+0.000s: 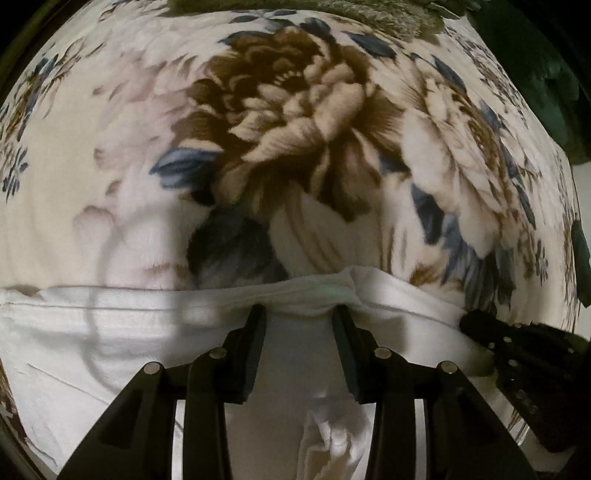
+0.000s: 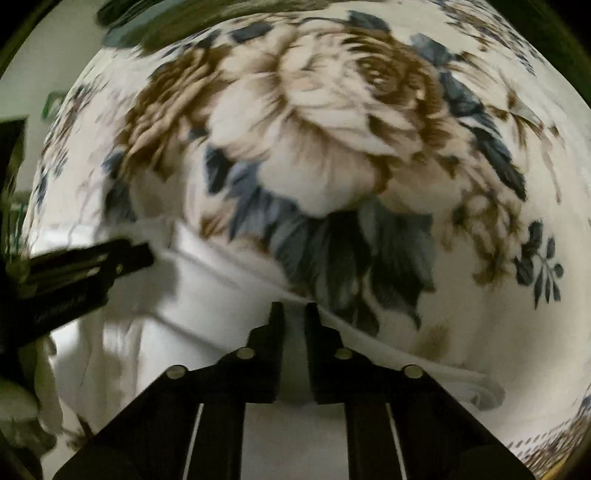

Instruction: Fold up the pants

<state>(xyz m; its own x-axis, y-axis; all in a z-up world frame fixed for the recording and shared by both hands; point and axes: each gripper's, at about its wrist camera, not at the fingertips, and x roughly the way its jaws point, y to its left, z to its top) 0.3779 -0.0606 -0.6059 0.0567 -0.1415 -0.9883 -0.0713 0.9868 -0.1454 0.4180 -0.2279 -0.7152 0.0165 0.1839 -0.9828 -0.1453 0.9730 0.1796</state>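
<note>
White pants (image 1: 110, 332) lie across a floral blanket (image 1: 295, 110), their far edge running from left to right. My left gripper (image 1: 299, 315) points down at that edge, with a gathered fold of the white cloth pinched between its fingers. My right gripper (image 1: 476, 325) shows just to its right on the same edge. In the right wrist view the right gripper (image 2: 295, 314) has its jaws drawn close together on the hem of the pants (image 2: 207, 295). The left gripper (image 2: 146, 254) reaches in from the left there. Below both grippers the cloth hangs in loose folds.
The blanket (image 2: 314, 129) with big brown flowers and blue leaves stretches far beyond the pants. A dark green cloth (image 1: 535, 74) lies past its upper right edge, and a grey-green furry fabric (image 1: 388, 18) lies at the top.
</note>
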